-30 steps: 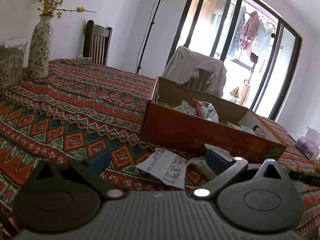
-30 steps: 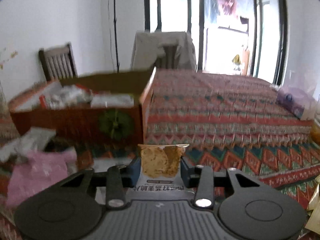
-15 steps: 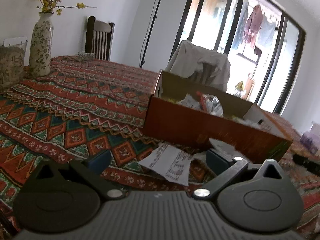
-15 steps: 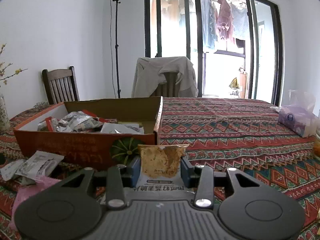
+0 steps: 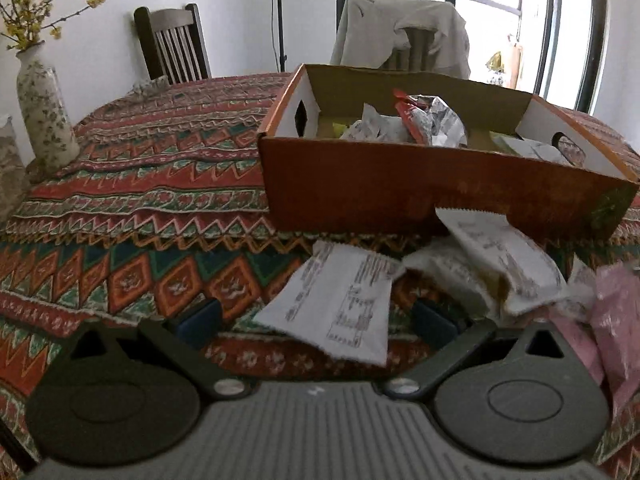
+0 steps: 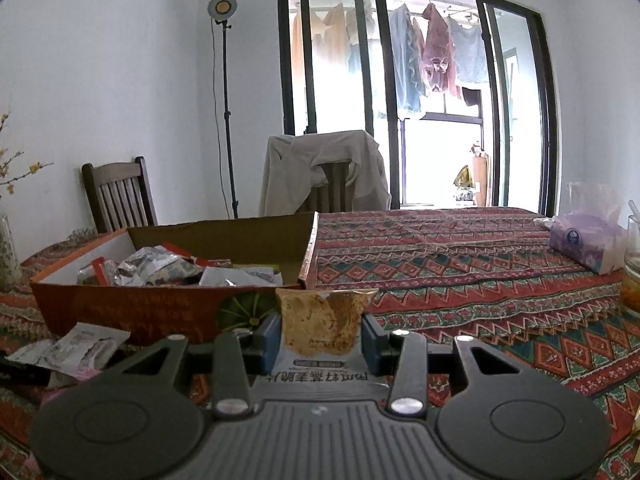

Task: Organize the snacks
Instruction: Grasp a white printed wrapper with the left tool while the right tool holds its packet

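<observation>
1. The cardboard box (image 5: 420,196) stands on the patterned tablecloth (image 5: 140,184) and already contains several snacks: a foil packet (image 5: 436,120) and some white ones lie inside. So I judge that a part of the work is done.
2. The right gripper (image 6: 320,340) has its jaws closed on a snack packet (image 6: 324,320) with a brown picture. The packet stands upright between the blue pads, just near the box's front right corner. It is not yet in the box.
3. The left gripper (image 5: 316,320) has its jaws wide apart and holds nothing. It hangs over a white packet (image 5: 340,304) that lies flat on the cloth, near the front wall of the box.
4. Still outside the box, to the right of this packet, are a second white packet (image 5: 500,252) leaning on the box wall and a pink packet (image 5: 616,312).
5. The pink packet is cut off by the edge of the left view and it is blurred. The print on the packets is too small to read. The bottom of the box is hidden by its front wall, so I cannot count the snacks inside.
</observation>
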Available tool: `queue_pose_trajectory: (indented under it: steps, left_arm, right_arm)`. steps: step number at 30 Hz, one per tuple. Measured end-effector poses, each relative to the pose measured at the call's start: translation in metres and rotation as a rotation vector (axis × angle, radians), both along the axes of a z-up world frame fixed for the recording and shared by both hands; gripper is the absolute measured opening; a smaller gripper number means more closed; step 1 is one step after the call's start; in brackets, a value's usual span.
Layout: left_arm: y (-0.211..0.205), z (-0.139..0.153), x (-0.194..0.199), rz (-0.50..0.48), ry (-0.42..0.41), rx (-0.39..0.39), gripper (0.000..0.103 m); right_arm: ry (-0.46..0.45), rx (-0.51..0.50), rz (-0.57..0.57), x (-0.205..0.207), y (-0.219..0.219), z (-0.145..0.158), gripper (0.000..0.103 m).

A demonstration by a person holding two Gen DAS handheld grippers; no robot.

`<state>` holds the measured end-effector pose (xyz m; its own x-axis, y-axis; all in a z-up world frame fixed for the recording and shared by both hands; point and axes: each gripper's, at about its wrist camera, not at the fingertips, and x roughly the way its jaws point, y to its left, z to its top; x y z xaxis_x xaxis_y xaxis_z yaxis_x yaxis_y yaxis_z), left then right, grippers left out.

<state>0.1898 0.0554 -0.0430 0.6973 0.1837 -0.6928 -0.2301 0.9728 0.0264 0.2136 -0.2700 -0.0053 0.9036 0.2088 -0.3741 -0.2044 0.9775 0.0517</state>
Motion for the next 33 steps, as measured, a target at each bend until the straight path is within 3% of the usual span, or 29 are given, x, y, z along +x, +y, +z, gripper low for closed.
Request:
queue_pose_trajectory:
  steps: [4, 7, 10, 11, 14, 22, 28, 33]
  left_arm:
    - [0.002, 0.002, 0.015, 0.013, 0.024, 0.017, 0.103]
    - [0.01, 0.003, 0.022, 0.02, 0.033, -0.042, 0.1]
    - [0.011, 0.006, 0.018, 0.008, 0.009, -0.048, 0.075]
    - [0.01, 0.008, 0.014, -0.01, -0.002, -0.055, 0.056]
    - [0.011, 0.014, 0.005, -0.034, -0.019, -0.105, 0.045]
    - [0.001, 0.036, -0.035, -0.043, -0.174, -0.023, 0.043]
    - [-0.003, 0.066, -0.044, -0.055, -0.267, -0.03, 0.044]
    - [-0.008, 0.084, -0.036, -0.067, -0.322, -0.036, 0.044]
  right_arm:
    - [0.001, 0.003, 0.003, 0.0, 0.0, 0.0, 0.041]
    - [-0.001, 0.009, 0.003, -0.001, 0.0, 0.0, 0.041]
    - [0.0, 0.012, 0.004, 0.0, -0.001, 0.0, 0.041]
    - [0.0, 0.012, 0.006, 0.0, -0.001, 0.0, 0.041]
    - [-0.005, 0.013, 0.009, -0.001, -0.001, 0.0, 0.041]
    - [-0.047, 0.005, 0.02, -0.009, 0.001, 0.002, 0.041]
    - [-0.105, -0.045, 0.026, -0.02, 0.009, 0.008, 0.041]
    - [-0.115, -0.011, 0.079, -0.019, 0.019, 0.034, 0.041]
